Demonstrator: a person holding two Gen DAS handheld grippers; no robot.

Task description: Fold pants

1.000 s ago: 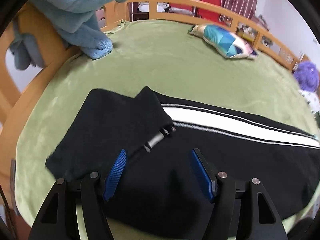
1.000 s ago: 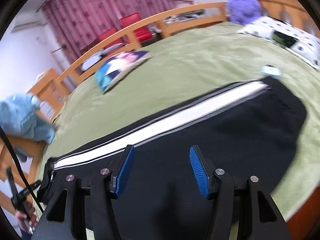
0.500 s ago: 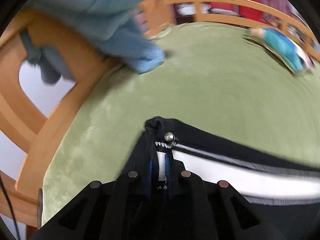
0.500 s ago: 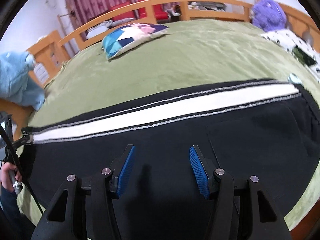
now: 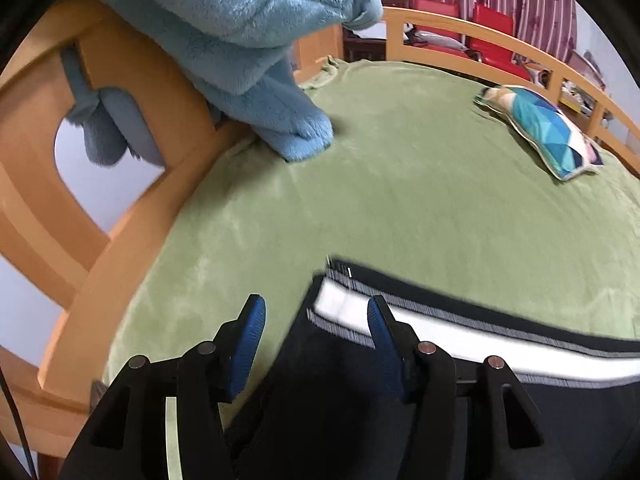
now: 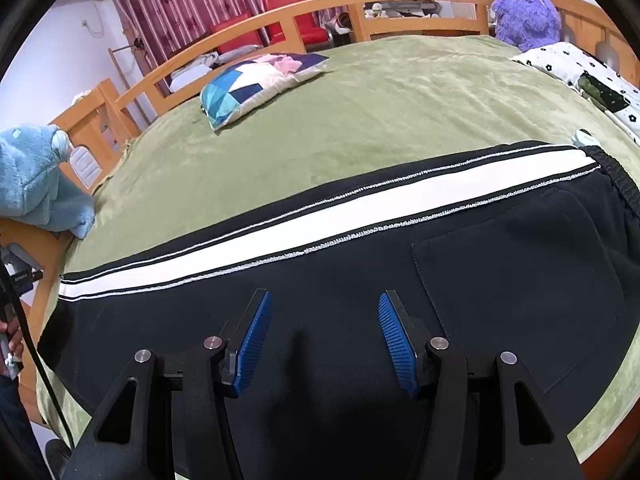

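Black pants (image 6: 500, 280) with a white side stripe (image 6: 320, 216) lie flat across the green blanket, with the waistband at the right. In the left wrist view the leg hem (image 5: 332, 380) and the stripe's end (image 5: 344, 304) lie under and between the jaws of my left gripper (image 5: 315, 304). Those jaws are opening, and the pads stand apart from the cloth. My right gripper (image 6: 323, 296) hovers open over the middle of the pants, beside the back pocket, with nothing pinched.
A green blanket (image 5: 400, 180) covers a bed with wooden rails (image 5: 120, 240). A blue plush toy (image 5: 240, 40) leans on the left rail. A patchwork pillow (image 6: 256, 84) lies at the back, with a purple plush (image 6: 524, 16) and a flowered cloth (image 6: 568, 64) at the right.
The left gripper shut on the folded-back leg end, drew it out to the left, then opened and let go. The right gripper stayed open and settled over the pants.
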